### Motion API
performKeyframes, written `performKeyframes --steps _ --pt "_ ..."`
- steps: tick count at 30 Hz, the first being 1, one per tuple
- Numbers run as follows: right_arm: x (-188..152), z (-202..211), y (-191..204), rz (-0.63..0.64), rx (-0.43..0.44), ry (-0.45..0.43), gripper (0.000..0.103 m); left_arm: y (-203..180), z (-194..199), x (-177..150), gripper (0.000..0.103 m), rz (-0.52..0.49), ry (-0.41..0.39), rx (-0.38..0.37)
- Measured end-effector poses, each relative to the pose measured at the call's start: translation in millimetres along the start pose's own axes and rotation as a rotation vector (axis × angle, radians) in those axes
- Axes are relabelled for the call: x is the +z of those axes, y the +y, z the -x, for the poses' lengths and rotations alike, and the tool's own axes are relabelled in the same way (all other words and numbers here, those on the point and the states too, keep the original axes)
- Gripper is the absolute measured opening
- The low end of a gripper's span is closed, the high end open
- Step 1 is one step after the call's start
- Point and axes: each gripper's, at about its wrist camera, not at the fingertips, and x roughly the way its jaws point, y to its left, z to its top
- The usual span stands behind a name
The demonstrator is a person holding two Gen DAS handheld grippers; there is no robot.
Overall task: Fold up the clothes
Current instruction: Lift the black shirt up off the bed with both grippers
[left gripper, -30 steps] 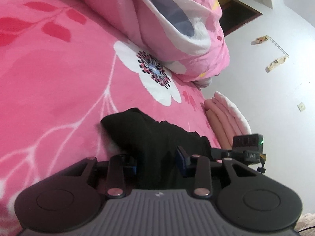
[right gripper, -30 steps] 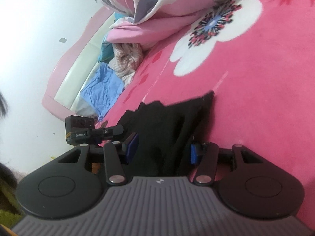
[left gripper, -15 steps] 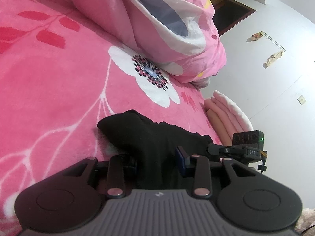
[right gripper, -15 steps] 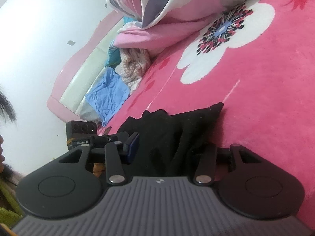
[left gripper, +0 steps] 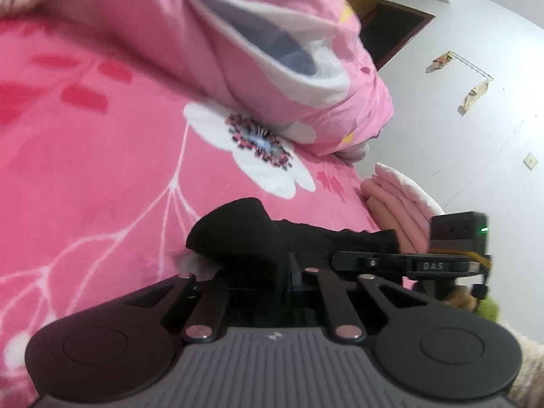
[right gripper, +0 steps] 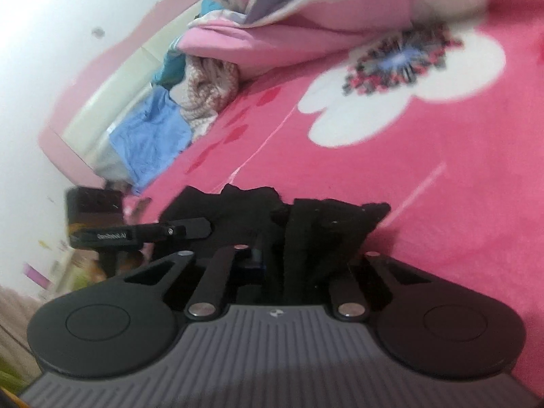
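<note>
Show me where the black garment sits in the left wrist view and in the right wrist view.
Left wrist: the black garment lies low in the middle, bunched between the closed fingers of the left gripper, on the pink blanket.
Right wrist: the black garment lies low in the middle, pinched in the right gripper.
Shared landmark: the white flower print, beyond the garment in both.

Clothes on a bed

A shirt [left gripper: 258,234] lies on the blanket [left gripper: 102,176], near its edge. Behind it sits a heaped quilt [left gripper: 258,44]. More clothes [right gripper: 153,136] lie by the headboard [right gripper: 112,81].
</note>
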Motion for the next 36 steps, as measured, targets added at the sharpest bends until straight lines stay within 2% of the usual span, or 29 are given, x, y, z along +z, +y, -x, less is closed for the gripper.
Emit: performKeyframes --steps 3,11,15,26,29,36 --pt "-0.6 11.6 27.1 0.081 -0.074 -0.044 0.007 -17.2 11.7 -3.4 0.009 -0.060 -0.056 0.014" --pt "-9.9 64.4 103.8 0.239 -0.204 -0.171 0.007 -74.8 61.4 -6.6 0.009 -0.149 -0.192 -0.014" --pt "-21.8 97.0 138.4 0.295 -0.243 -0.239 0.007 -123.5 87.9 -8.8 0.009 -0.267 -0.256 -0.021" --pt "-73.6 180.4 195.3 0.320 -0.281 -0.445 0.007 -231.2 137.3 -35.9 0.008 -0.461 -0.317 -0.062" --pt "-88.6 196.7 202.0 0.306 -0.286 -0.483 0.007 -249.7 142.1 -47.1 0.008 -0.508 -0.315 -0.069" --pt "-103.4 213.5 208.3 0.288 -0.296 -0.537 0.007 -271.9 149.7 -63.3 0.008 -0.548 -0.322 -0.076"
